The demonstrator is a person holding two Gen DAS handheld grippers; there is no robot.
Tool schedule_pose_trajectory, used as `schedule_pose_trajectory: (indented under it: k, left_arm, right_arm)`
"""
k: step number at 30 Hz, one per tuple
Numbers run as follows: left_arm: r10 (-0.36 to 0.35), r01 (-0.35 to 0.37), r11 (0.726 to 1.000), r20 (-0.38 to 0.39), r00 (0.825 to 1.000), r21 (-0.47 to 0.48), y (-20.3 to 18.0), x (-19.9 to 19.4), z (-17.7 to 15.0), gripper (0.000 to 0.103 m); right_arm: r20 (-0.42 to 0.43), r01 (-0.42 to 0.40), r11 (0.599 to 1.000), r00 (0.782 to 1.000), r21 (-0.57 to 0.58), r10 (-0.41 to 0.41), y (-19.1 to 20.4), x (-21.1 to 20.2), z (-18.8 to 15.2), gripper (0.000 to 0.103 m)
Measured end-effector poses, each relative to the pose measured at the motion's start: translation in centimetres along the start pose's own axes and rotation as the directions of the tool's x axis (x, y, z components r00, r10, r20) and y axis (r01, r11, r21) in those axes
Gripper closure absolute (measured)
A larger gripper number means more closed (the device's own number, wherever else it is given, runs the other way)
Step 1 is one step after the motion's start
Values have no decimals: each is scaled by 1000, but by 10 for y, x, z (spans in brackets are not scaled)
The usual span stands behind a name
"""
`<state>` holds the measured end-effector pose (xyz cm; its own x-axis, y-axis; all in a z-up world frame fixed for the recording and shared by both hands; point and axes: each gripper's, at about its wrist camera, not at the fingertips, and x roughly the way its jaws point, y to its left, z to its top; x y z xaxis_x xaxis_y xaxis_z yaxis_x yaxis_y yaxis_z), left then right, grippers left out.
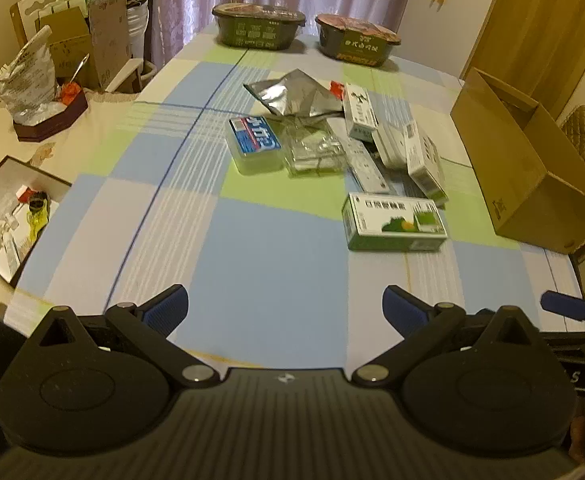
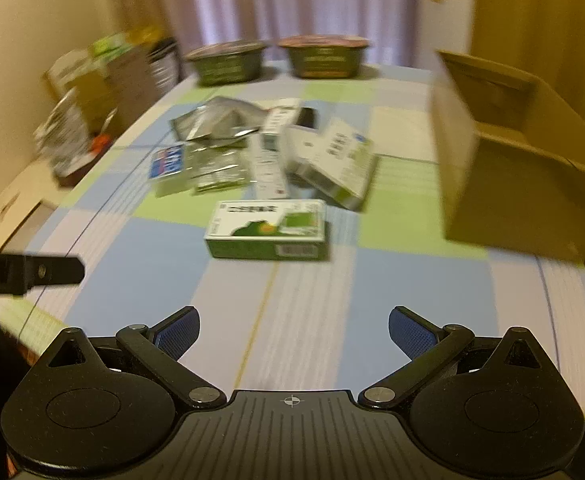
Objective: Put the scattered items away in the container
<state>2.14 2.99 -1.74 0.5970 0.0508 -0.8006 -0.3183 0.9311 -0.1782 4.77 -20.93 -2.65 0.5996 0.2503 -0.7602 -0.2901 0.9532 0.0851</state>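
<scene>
Green-and-white carton (image 1: 394,220) lying flat on the worktop, nearest ahead of the fingers, beyond it a loose heap of white boxes (image 1: 420,156), a crumpled silver pouch (image 1: 296,94), a blue-labelled clear case (image 1: 256,144), open brown cardboard box (image 1: 528,164) upright far right of the fingers

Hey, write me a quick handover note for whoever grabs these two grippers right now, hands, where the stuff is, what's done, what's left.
Left gripper: open, empty, hovering over the near table edge.
Right gripper: open, empty, also at the near edge.
Items: all in a loose pile mid-table. The green and white box lies nearest; behind it are more white boxes, a silver foil pouch, a blue-labelled plastic case and a clear packet.
Container: the open cardboard box on the table's right side.
Done: nothing visibly packed; the inside of the box is mostly hidden.
Left: move every piece of the pile into the box, probably starting with the nearest.
</scene>
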Motion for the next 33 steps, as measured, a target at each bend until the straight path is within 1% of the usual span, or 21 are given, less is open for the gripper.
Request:
schedule_pose_trajectory:
  k: [3,6,8,9,10,12,13,15,17,19,20,21,22,24,25,28,30,31,33]
  left_arm:
    - [4,-4,1000,-7,1000,11,4,9,12,1]
    - [9,-8,999,-18,1000,41,7,21,24,1]
    - [4,-2,997,-30,1000,76,9,30,32,1]
    - [1,3,994,-37,999,106,9,35,35,1]
    - [-4,10,990,-44,999,143,8,40,39,1]
    - [-29,44,969,-64,998,245,7,51,46,1]
    - [-44,65,951,-76,996,304,5,56,49,1]
    - [-70,105,898,-98,993,427,2,65,57,1]
    - [-90,127,836,-96,991,533,0,71,63,1]
    - [-111,152,765,-104,988,626,0,78,71,1]
    - [-114,158,735,-110,987,660,1,82,74,1]
    - [-118,165,698,-116,986,697,2,87,78,1]
    - [-118,168,669,-120,986,724,3,92,82,1]
    - [-109,179,615,-142,984,768,7,103,88,1]
    - [-104,183,593,-150,983,784,10,109,90,1]
    - [-73,185,541,-173,982,820,19,129,98,1]
    - [-56,181,511,-177,983,841,25,144,105,1]
    - [-54,187,504,-185,981,843,28,151,109,1]
    - [-50,198,505,-200,978,840,34,165,118,1]
  right_arm:
    - [-13,-36,989,999,-146,34,6,16,10,0]
    - [-42,-80,945,997,-316,70,11,35,20,0]
    - [-71,-122,890,992,-439,101,14,48,26,0]
    - [-86,-139,854,990,-502,111,16,54,29,0]
    - [-101,-159,810,987,-564,123,17,61,31,0]
    - [-130,-192,717,981,-670,141,20,73,37,0]
    - [-146,-208,670,978,-713,149,21,78,40,0]
    - [-180,-238,574,971,-784,157,23,90,47,0]
    - [-220,-269,473,963,-839,157,25,102,55,0]
    - [-252,-290,393,957,-873,147,27,113,62,0]
    - [-267,-301,361,953,-882,143,28,119,64,0]
    - [-282,-314,338,949,-887,140,29,125,68,0]
    - [-298,-326,318,945,-890,136,29,130,70,0]
    - [-330,-354,279,935,-893,129,30,140,74,0]
    - [-344,-365,257,931,-895,124,30,144,75,0]
    - [-383,-396,185,918,-900,104,33,157,76,0]
    - [-392,-403,161,915,-901,97,35,162,78,0]
    - [-402,-412,156,911,-897,97,35,165,79,0]
    - [-415,-426,146,904,-893,98,35,170,82,0]
